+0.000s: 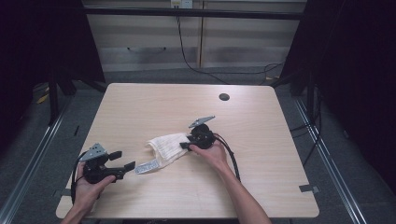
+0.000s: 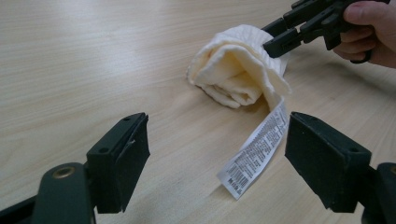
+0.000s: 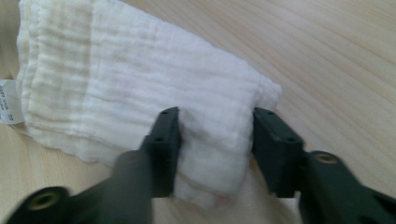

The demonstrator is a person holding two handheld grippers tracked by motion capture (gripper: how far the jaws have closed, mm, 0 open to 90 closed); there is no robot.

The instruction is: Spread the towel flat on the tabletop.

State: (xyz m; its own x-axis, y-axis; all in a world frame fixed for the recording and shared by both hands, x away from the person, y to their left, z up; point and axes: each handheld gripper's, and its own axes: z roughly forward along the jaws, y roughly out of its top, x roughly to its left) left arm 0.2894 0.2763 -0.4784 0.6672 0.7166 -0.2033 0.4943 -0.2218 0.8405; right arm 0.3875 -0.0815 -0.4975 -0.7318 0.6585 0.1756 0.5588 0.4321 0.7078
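Right now we have a folded white cloth [image 1: 169,147] lying near the middle of the wooden table [image 1: 252,140], a little toward our side. It is a ribbed, cream-white piece folded into several layers, and in the left gripper view [image 2: 236,70] we see the stacked folds facing us like the open end of a roll. A long printed care label [image 1: 146,167] trails from the cloth's near edge and lies flat on the tabletop, pointing toward our left hand; in the left gripper view the label [image 2: 256,154] runs down between that gripper's two black jaws without touching either.

Our right gripper [image 1: 185,142] is at the cloth's right end. In the right gripper view [image 3: 215,154] its jaws stand on either side of a corner of the cloth [image 3: 140,93], one jaw against the fabric on the left and the other just at the fabric's edge on the right. The fabric bulges a little between them, yet we cannot tell for sure that both pads are pressing, so we read the jaws as partly closed around the corner rather than clamped on it.

Our left gripper [image 1: 122,159] rests low at the near left of the table, held in the left hand [image 1: 88,186]. Its jaws are spread wide with nothing between the pads, and it sits apart from the cloth, with only the label's tip nearby.
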